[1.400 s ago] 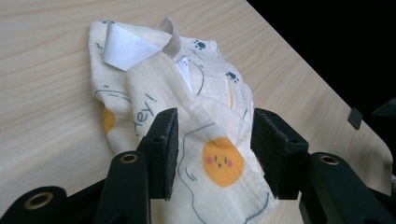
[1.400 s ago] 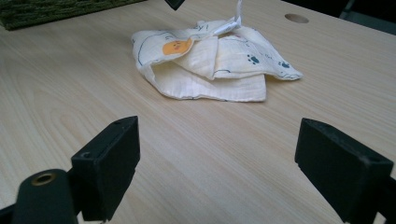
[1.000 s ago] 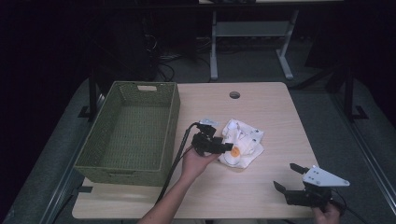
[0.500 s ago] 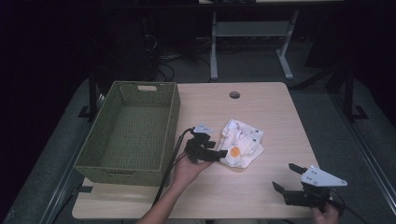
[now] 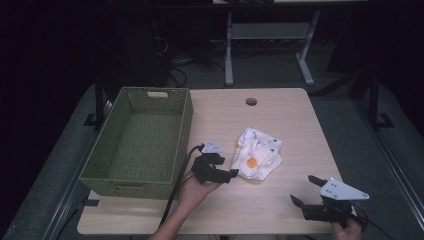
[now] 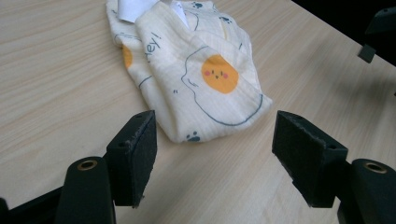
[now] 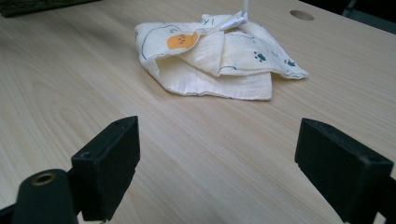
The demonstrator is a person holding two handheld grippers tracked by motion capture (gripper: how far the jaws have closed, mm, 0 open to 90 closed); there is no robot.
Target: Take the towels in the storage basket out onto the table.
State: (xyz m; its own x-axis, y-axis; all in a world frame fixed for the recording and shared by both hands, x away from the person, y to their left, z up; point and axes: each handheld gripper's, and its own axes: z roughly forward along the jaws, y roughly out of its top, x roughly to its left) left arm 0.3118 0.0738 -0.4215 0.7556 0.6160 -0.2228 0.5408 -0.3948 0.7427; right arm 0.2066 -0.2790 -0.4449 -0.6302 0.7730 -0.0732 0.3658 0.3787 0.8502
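Observation:
A folded cream cloth (image 5: 257, 157) printed with a fried egg and paw marks lies on the wooden table, right of the middle. My left gripper (image 5: 229, 173) sits just left of it and points at its near corner. In the left gripper view the cloth (image 6: 205, 74) lies just ahead of the left gripper (image 6: 212, 125), whose jaws have just been opening, with only bare table between the pads. My right gripper (image 5: 301, 188) rests open near the front right edge. The cloth (image 7: 219, 51) lies well ahead of the right gripper (image 7: 217, 128).
A green woven basket (image 5: 185, 135) with nothing in it stands along the table's left side, close to my left hand. A round cable hole (image 5: 251, 101) sits near the far edge. Bare wood spreads between the cloth and the right gripper.
My left gripper has drawn back from the cloth's left edge toward the table's front, with its jaws wider apart. The cloth stays put. The right gripper has not moved.

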